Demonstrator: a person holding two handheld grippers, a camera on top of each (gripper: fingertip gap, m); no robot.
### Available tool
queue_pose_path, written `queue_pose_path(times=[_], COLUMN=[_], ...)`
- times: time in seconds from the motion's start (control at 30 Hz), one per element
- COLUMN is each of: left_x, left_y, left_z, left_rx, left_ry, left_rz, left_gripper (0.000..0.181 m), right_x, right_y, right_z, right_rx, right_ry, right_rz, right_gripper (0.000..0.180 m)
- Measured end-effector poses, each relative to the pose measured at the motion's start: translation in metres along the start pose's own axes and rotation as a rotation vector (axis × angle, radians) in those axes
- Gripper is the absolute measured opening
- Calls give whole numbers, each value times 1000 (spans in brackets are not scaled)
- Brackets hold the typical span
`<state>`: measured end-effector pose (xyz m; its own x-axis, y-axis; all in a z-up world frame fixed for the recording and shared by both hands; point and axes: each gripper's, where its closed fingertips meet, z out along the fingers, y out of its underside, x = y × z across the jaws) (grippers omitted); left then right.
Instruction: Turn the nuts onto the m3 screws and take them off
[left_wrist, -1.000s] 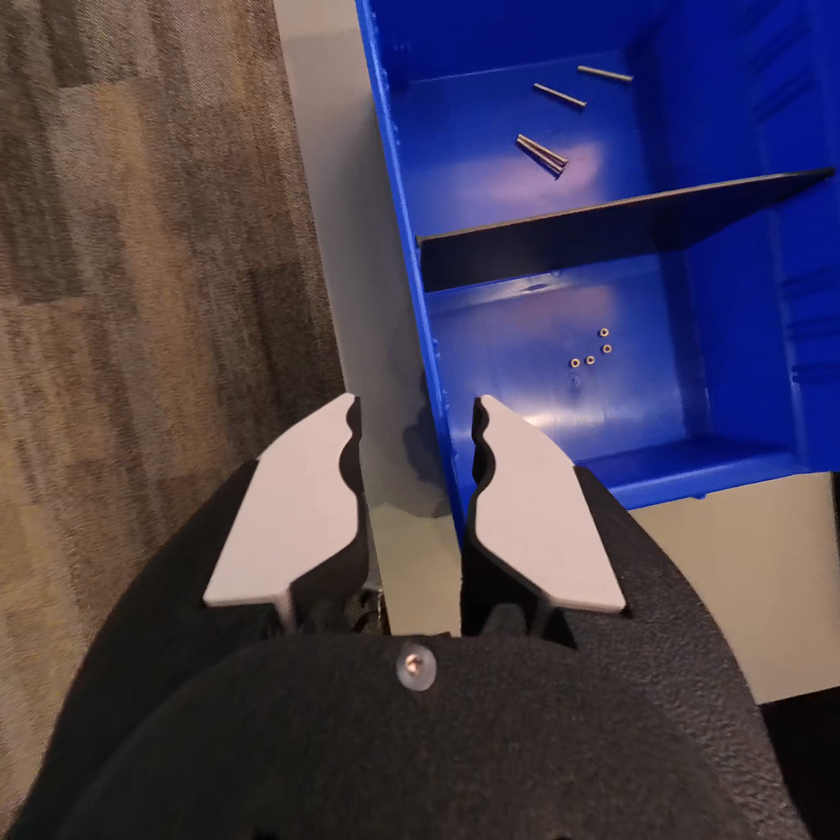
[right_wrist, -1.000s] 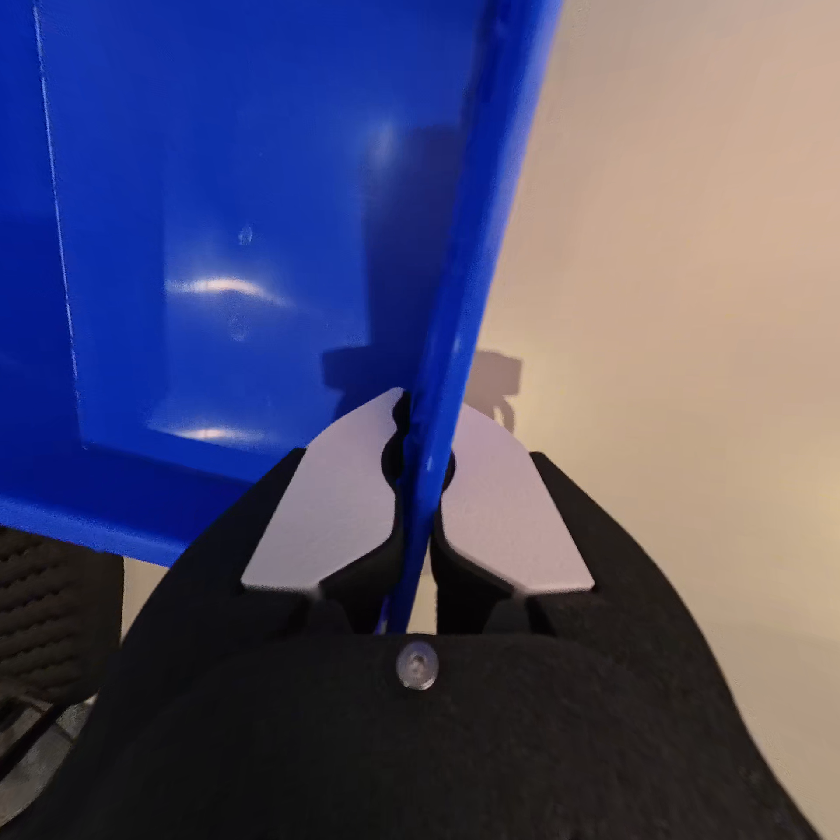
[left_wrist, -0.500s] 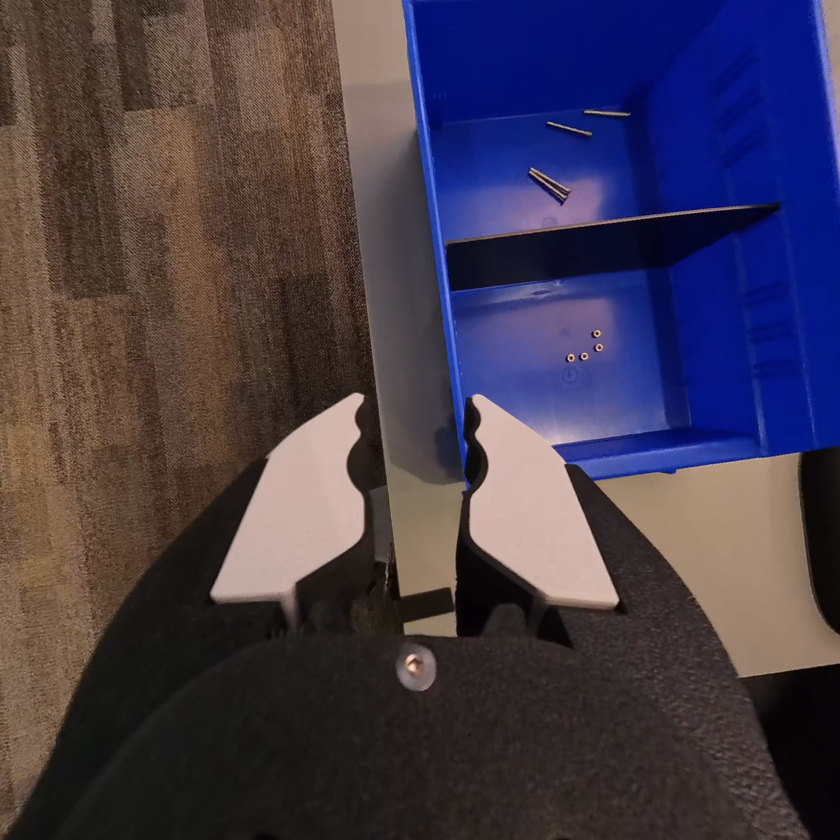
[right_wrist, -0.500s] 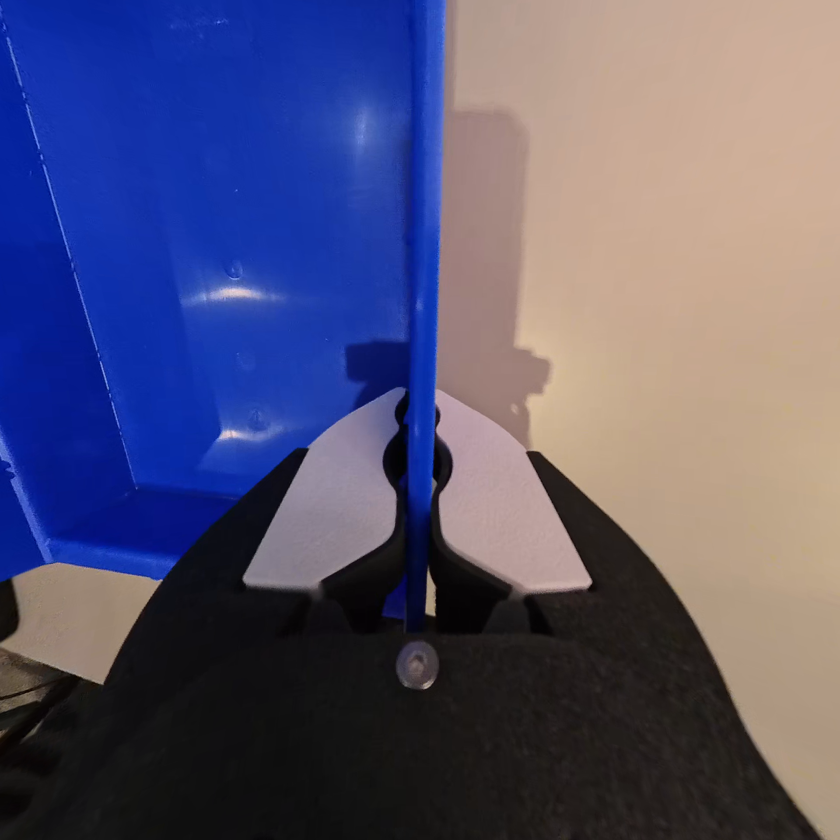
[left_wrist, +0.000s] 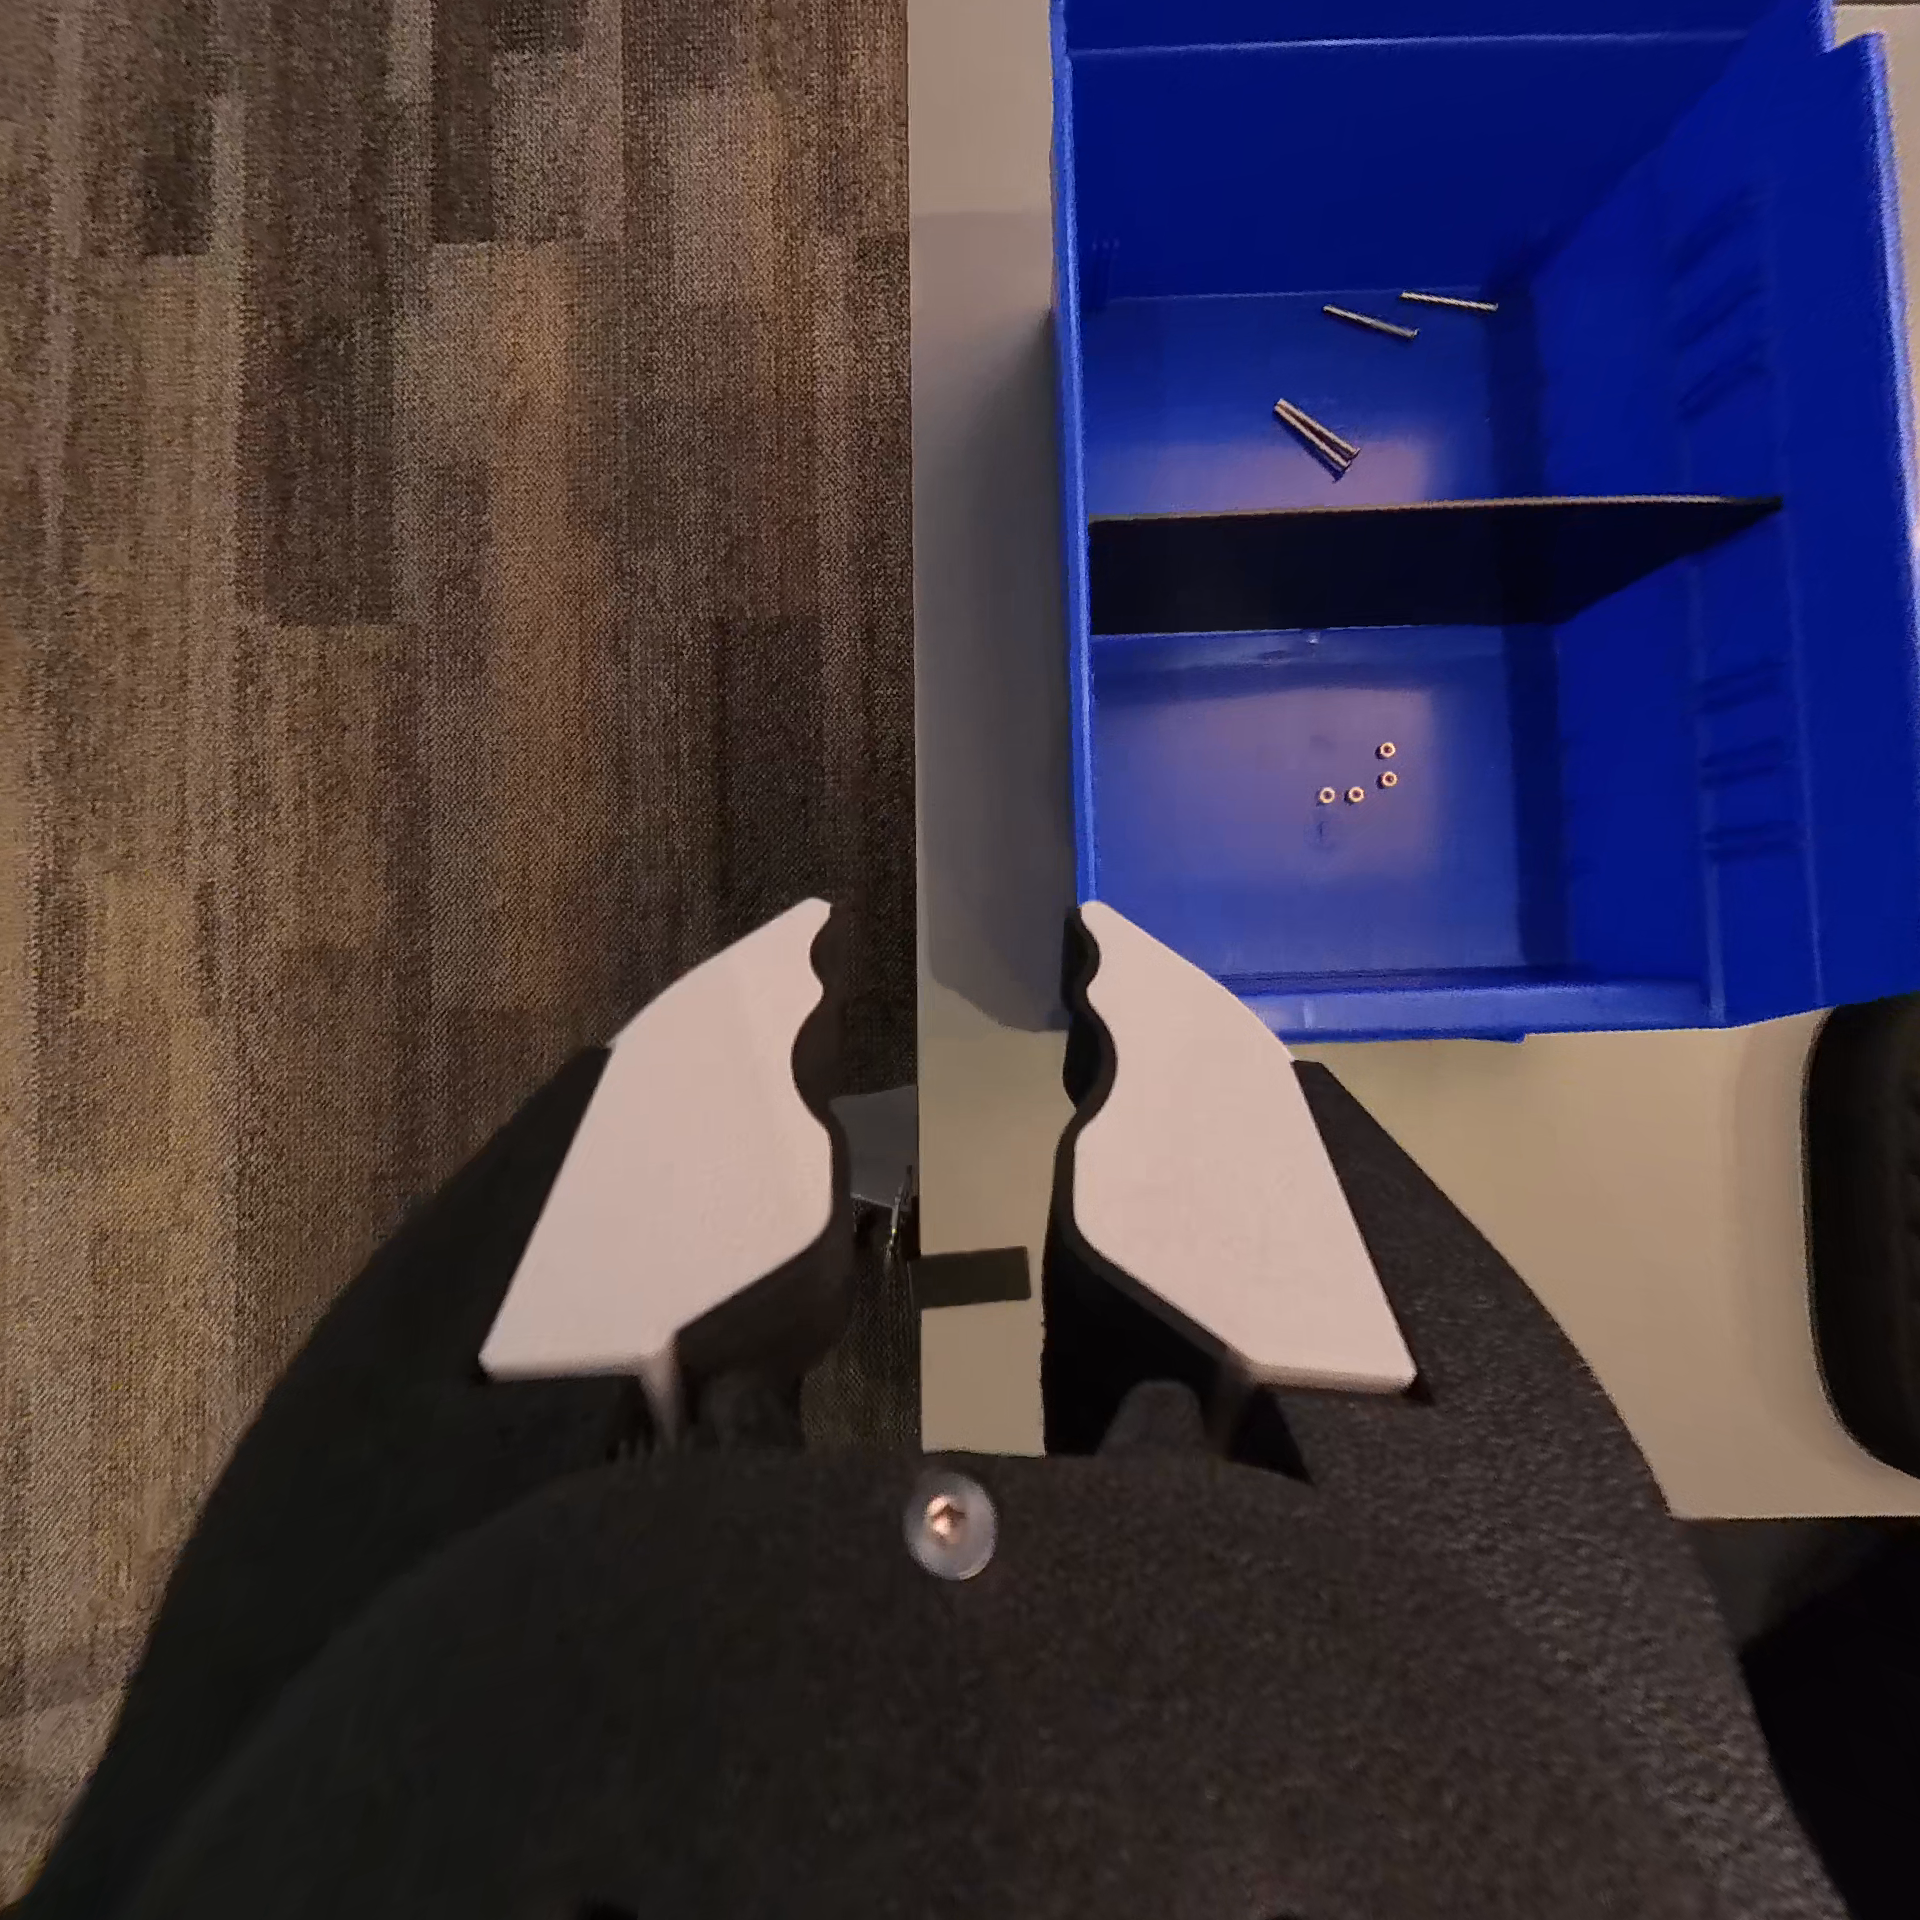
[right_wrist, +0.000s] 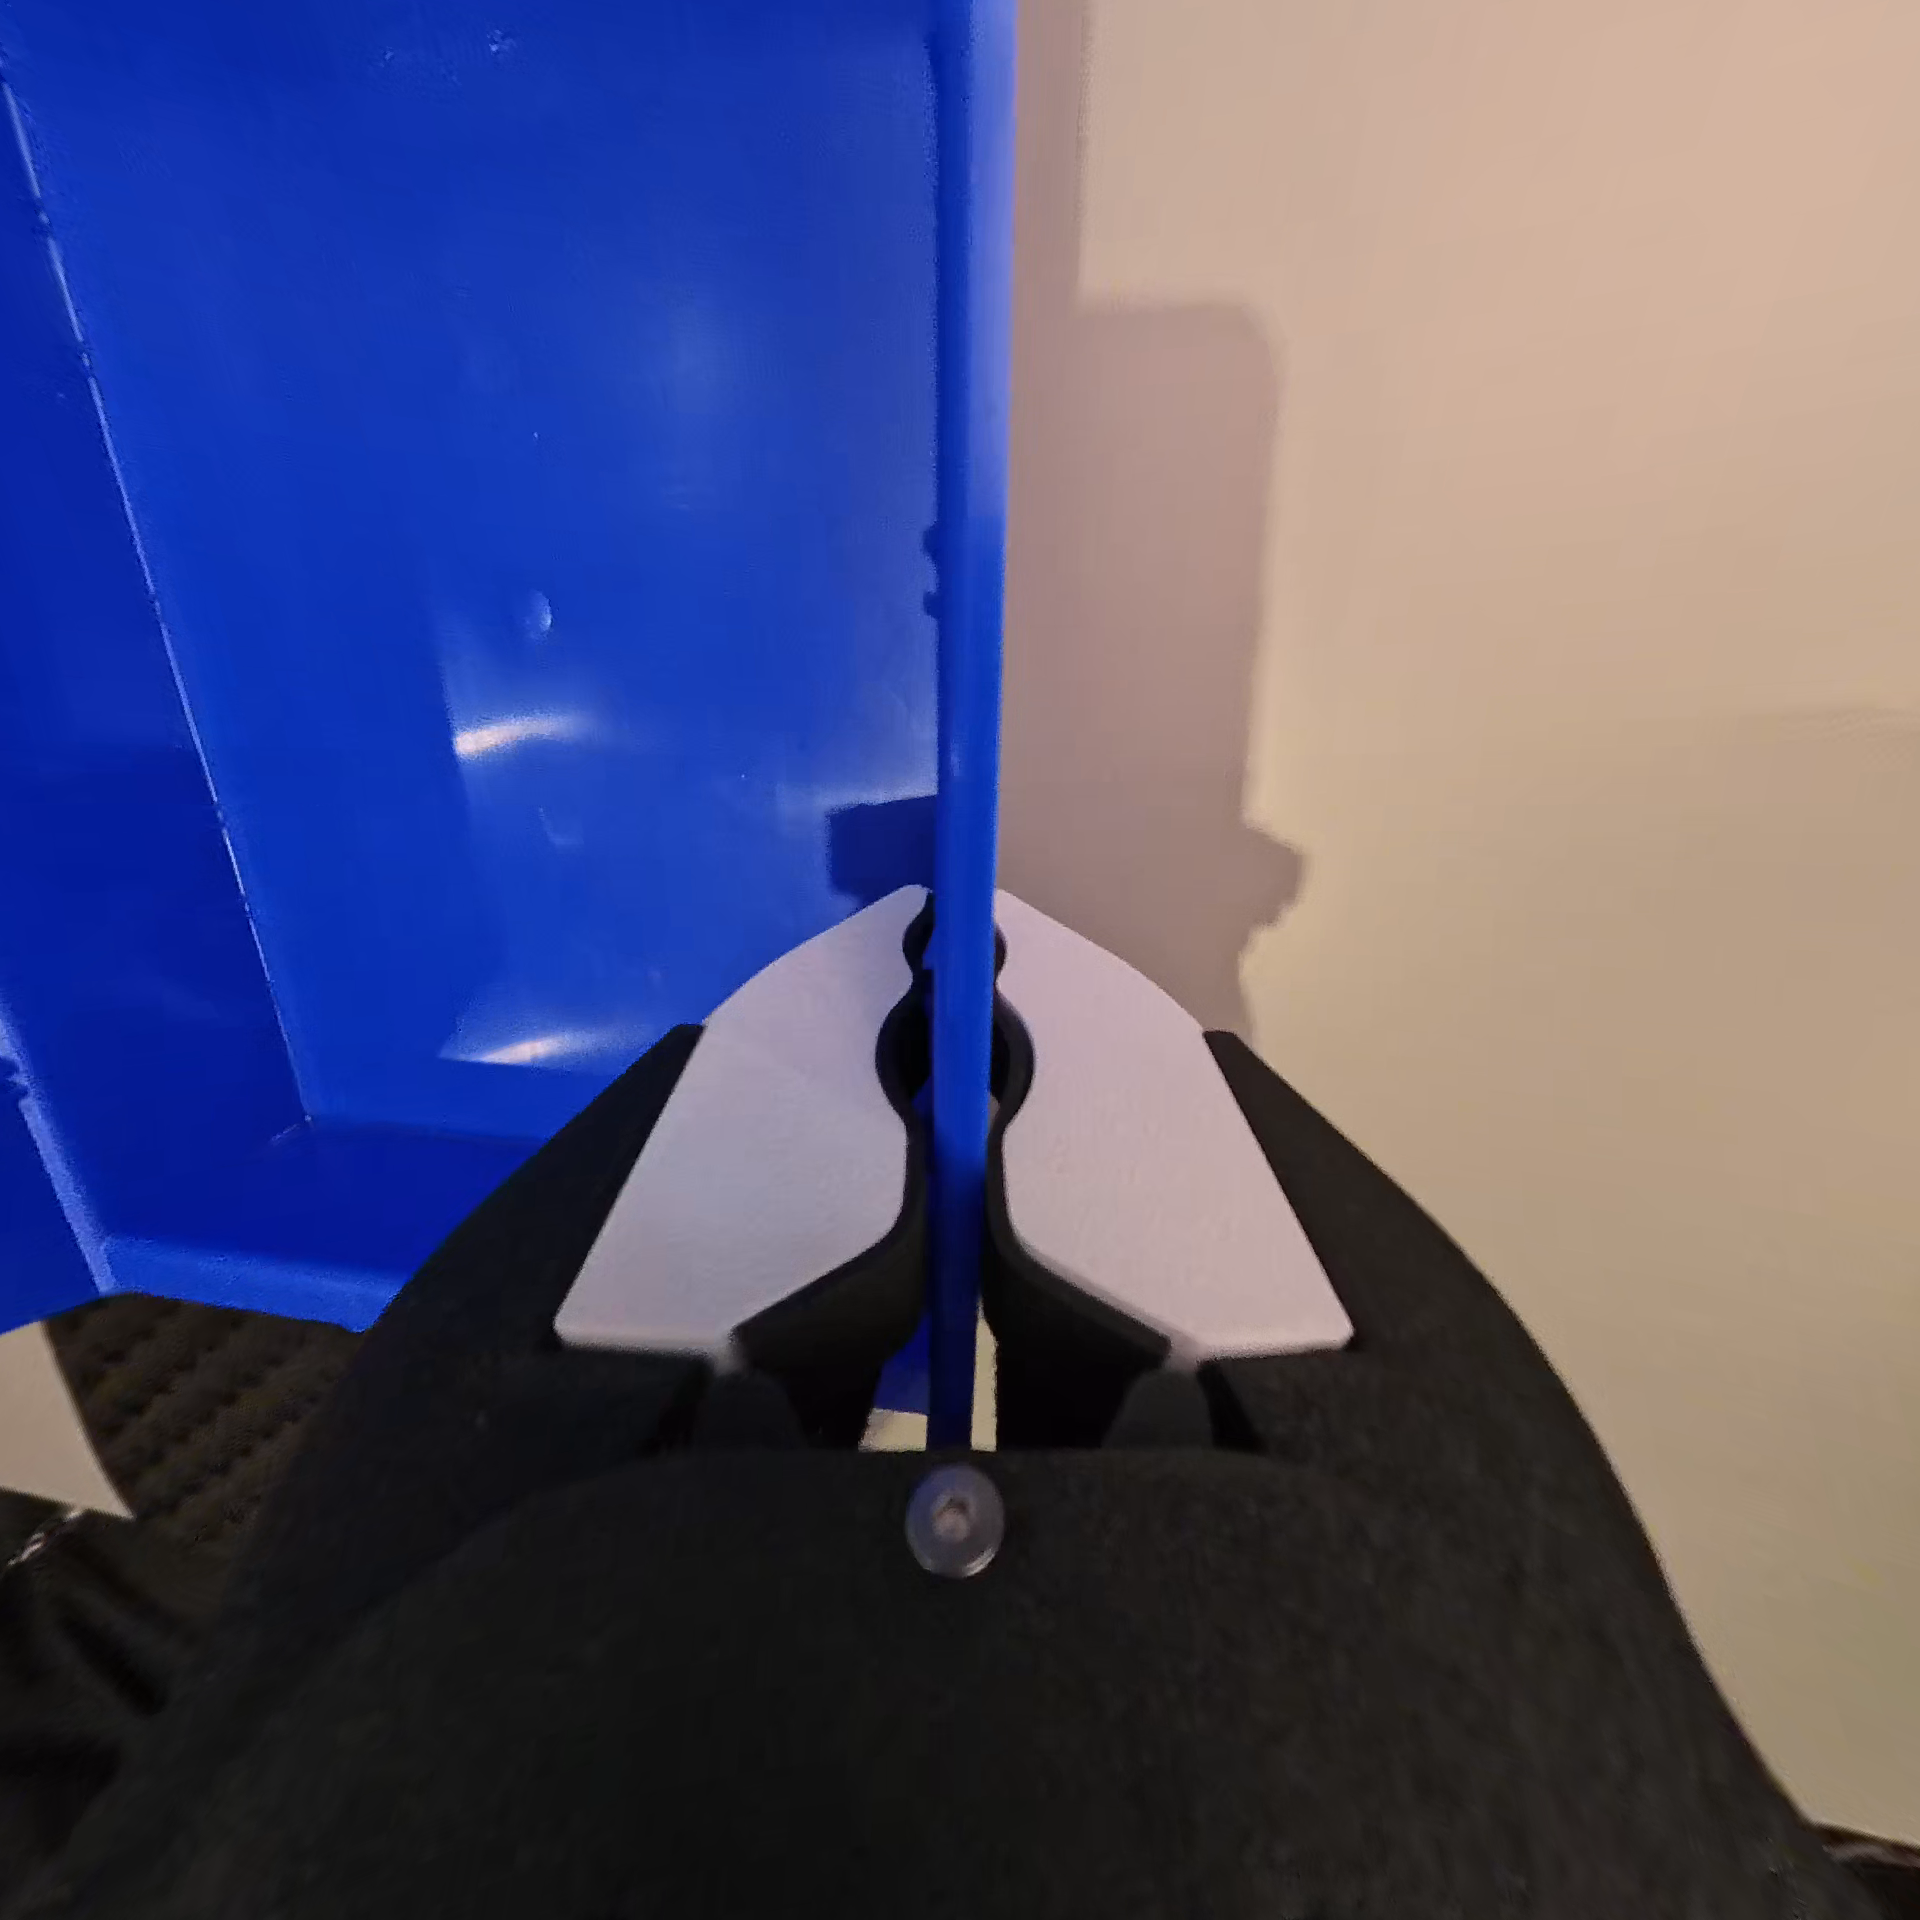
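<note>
A blue bin stands on a pale table, split by a black divider. Several thin screws lie in its far compartment. Several small brass nuts lie in its near compartment. My left gripper is open and empty, over the table's left edge, just left of the bin's near corner. My right gripper is shut on the bin's right side wall, one finger inside and one outside.
Patterned brown carpet lies below the table's left edge. A black rounded object sits on the table at the right, near the bin's front. A black textured mat shows under the bin's front. Bare table lies right of the bin. About 100 cm separates my left fingertips from my right. My left gripper's tips are some 35 cm from the black rounded object.
The bin has swung from tilted to square with the views, held by my right gripper. My left gripper has pulled back and away from the bin's left wall, still open.
</note>
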<state>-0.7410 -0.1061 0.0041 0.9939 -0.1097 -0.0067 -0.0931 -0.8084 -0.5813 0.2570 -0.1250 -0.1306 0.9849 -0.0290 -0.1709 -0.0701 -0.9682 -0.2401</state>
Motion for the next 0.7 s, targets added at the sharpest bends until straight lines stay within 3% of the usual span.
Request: queue_pose_path(times=[0.3,0.7], left_x=[12,35], left_y=[3,5], left_z=[-18,-27], left_rx=[-4,8], left_ry=[-45,-49], left_rz=[-19,-25], left_gripper=[40,40], right_x=[106,134], right_y=[26,21], right_z=[-24,-27], right_rx=[10,8], right_ry=[15,12], right_rz=[53,21], right_gripper=[5,5])
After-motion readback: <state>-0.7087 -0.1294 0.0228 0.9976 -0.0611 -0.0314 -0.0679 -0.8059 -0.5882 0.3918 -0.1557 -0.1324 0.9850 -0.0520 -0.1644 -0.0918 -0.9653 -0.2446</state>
